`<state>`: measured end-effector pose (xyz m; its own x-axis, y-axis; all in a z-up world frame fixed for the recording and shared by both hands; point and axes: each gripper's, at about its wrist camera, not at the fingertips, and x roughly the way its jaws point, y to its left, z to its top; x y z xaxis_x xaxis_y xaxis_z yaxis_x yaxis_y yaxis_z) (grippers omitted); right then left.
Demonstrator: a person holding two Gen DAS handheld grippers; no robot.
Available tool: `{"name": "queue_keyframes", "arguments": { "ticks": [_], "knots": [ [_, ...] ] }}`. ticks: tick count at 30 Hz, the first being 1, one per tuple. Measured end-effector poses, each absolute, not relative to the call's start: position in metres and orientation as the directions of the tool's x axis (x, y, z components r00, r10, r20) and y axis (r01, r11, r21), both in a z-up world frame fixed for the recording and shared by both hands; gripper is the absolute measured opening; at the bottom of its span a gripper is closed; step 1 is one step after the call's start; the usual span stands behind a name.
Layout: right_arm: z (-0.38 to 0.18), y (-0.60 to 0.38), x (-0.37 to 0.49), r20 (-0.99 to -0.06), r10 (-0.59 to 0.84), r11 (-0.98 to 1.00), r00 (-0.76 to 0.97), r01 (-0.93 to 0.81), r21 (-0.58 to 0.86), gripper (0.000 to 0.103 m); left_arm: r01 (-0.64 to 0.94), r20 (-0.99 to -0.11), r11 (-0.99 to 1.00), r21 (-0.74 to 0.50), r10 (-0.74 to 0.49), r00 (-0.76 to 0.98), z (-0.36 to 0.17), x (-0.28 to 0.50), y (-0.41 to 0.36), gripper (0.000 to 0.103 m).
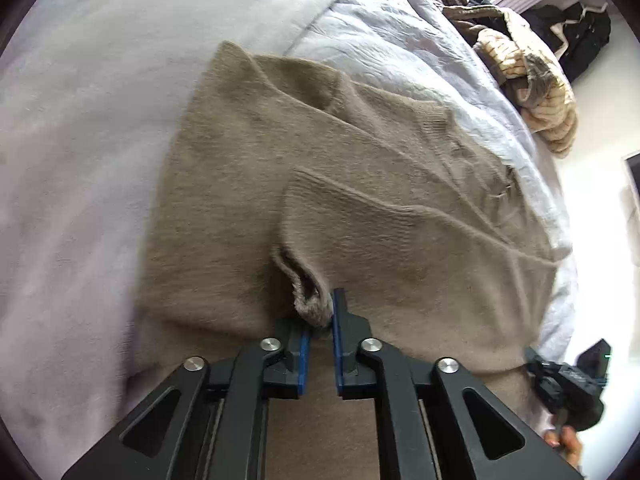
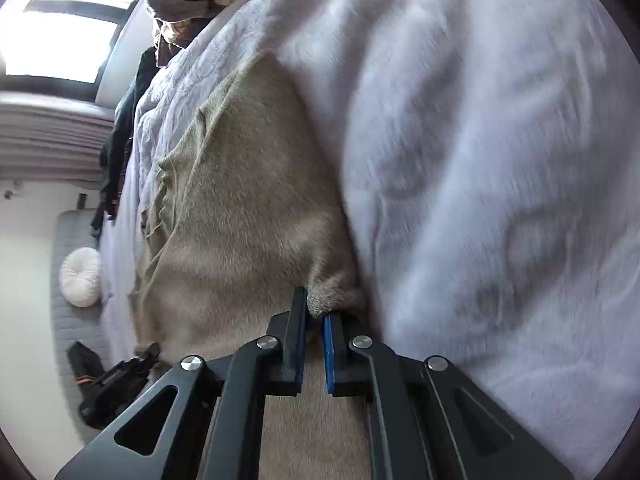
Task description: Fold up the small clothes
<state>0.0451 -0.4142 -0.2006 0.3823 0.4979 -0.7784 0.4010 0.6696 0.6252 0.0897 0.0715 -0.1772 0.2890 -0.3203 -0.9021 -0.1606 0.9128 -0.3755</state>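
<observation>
Both claws are clenching knit: left claw (image 1: pixel 320 322) is gripping a fuzzy edge near the sweater (image 1: pixel 360 208) middle, right claw (image 2: pixel 316 316) its corner. Sweater's lying on the bed (image 1: pixel 80 160), sleeve already folded in; final folds are prob. still pending.

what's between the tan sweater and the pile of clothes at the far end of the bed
Only a stretch of wrinkled pale sheet lies between the tan sweater and the pile of clothes, clearest in the left wrist view.

Sweater (image 1: pixel 320 168) on blanket (image 1: pixel 80 160), clothes pile (image 1: pixel 532 80) behind
</observation>
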Motion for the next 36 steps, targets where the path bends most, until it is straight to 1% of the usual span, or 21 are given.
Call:
{"name": "queue_keyframes", "arguments": {
  "ticks": [1, 2, 3, 4, 5, 6, 7, 9, 12, 13, 14, 15, 16, 19, 21, 23, 27, 29, 32, 34, 36],
  "knots": [
    [-0.195, -0.412, 0.042, -0.784, 0.501, 0.68, 0.366, 0.394, 0.618, 0.018, -0.154, -0.913, 0.931, -0.332, -0.276, 0.299, -0.172, 0.087, 0.074, 0.03],
    [-0.188, -0.413, 0.038, -0.792, 0.496, 0.698, 0.357, 0.379, 0.608, 0.019, -0.149, -0.922, 0.947, -0.285, -0.229, 0.311, -0.166, 0.084, 0.075, 0.04],
    [-0.178, -0.416, 0.031, -0.794, 0.488, 0.718, 0.362, 0.352, 0.601, 0.021, -0.137, -0.928, 0.964, -0.227, -0.172, 0.332, -0.157, 0.08, 0.077, 0.047],
    [-0.167, -0.418, 0.03, -0.788, 0.48, 0.734, 0.384, 0.316, 0.601, 0.021, -0.128, -0.926, 0.97, -0.206, -0.151, 0.346, -0.152, 0.079, 0.079, 0.059],
    [-0.156, -0.423, 0.03, -0.784, 0.462, 0.752, 0.414, 0.285, 0.594, 0.022, -0.117, -0.92, 0.975, -0.187, -0.132, 0.369, -0.144, 0.077, 0.079, 0.061],
    [-0.15, -0.426, 0.033, -0.781, 0.449, 0.76, 0.435, 0.273, 0.589, 0.029, -0.108, -0.915, 0.977, -0.183, -0.129, 0.383, -0.14, 0.077, 0.081, 0.061],
    [-0.145, -0.431, 0.039, -0.775, 0.439, 0.763, 0.454, 0.268, 0.589, 0.045, -0.096, -0.909, 0.979, -0.183, -0.131, 0.396, -0.134, 0.079, 0.08, 0.061],
    [-0.147, -0.441, 0.05, -0.78, 0.422, 0.762, 0.462, 0.286, 0.581, 0.06, -0.086, -0.903, 0.979, -0.186, -0.136, 0.408, -0.129, 0.083, 0.077, 0.061],
    [-0.174, -0.44, 0.081, -0.796, 0.449, 0.748, 0.407, 0.316, 0.583, 0.06, -0.079, -0.909, 0.983, -0.167, -0.123, 0.398, -0.134, 0.09, 0.066, 0.061],
    [-0.182, -0.438, 0.087, -0.813, 0.449, 0.755, 0.371, 0.33, 0.567, 0.057, -0.075, -0.912, 0.985, -0.156, -0.115, 0.393, -0.138, 0.092, 0.061, 0.061],
    [-0.189, -0.435, 0.093, -0.829, 0.449, 0.766, 0.333, 0.335, 0.55, 0.05, -0.072, -0.918, 0.988, -0.14, -0.102, 0.384, -0.143, 0.093, 0.056, 0.061],
    [-0.191, -0.434, 0.092, -0.83, 0.459, 0.77, 0.316, 0.324, 0.549, 0.012, -0.073, -0.923, 0.99, -0.119, -0.084, 0.375, -0.147, 0.094, 0.052, 0.061],
    [-0.186, -0.428, 0.093, -0.838, 0.453, 0.792, 0.305, 0.294, 0.535, 0.008, -0.074, -0.924, 0.991, -0.109, -0.074, 0.374, -0.149, 0.093, 0.05, 0.061],
    [-0.161, -0.406, 0.092, -0.906, 0.274, 0.933, 0.322, 0.141, 0.332, 0.008, -0.076, -0.932, 0.996, -0.042, -0.012, 0.362, -0.164, 0.095, 0.047, 0.061],
    [-0.173, -0.408, 0.095, -0.932, 0.234, 0.949, 0.275, 0.143, 0.281, 0.009, -0.052, -0.936, 0.998, -0.022, -0.003, 0.352, -0.177, 0.096, 0.048, 0.061],
    [-0.179, -0.419, 0.093, -0.929, 0.251, 0.93, 0.272, 0.197, 0.31, 0.01, -0.024, -0.934, 1.0, 0.003, 0.012, 0.358, -0.175, 0.094, 0.046, 0.061],
    [-0.156, -0.437, 0.074, -0.911, 0.248, 0.894, 0.33, 0.285, 0.346, 0.013, -0.003, -0.932, 0.999, 0.052, 0.049, 0.359, -0.158, 0.086, 0.055, 0.061],
    [-0.139, -0.44, 0.06, -0.898, 0.243, 0.893, 0.366, 0.277, 0.355, 0.013, -0.019, -0.934, 1.0, 0.016, 0.021, 0.355, -0.149, 0.082, 0.066, 0.061],
    [-0.123, -0.427, 0.052, -0.867, 0.3, 0.886, 0.398, 0.22, 0.407, 0.013, -0.032, -0.927, 0.999, -0.038, -0.023, 0.375, -0.139, 0.08, 0.071, 0.061],
    [-0.126, -0.414, 0.053, -0.865, 0.323, 0.891, 0.383, 0.185, 0.415, 0.013, -0.018, -0.925, 0.999, -0.035, -0.025, 0.38, -0.14, 0.084, 0.063, 0.061],
    [-0.137, -0.4, 0.062, -0.886, 0.308, 0.905, 0.348, 0.18, 0.385, 0.013, -0.008, -0.932, 1.0, -0.021, -0.017, 0.361, -0.149, 0.089, 0.053, 0.061]
  ]
}}
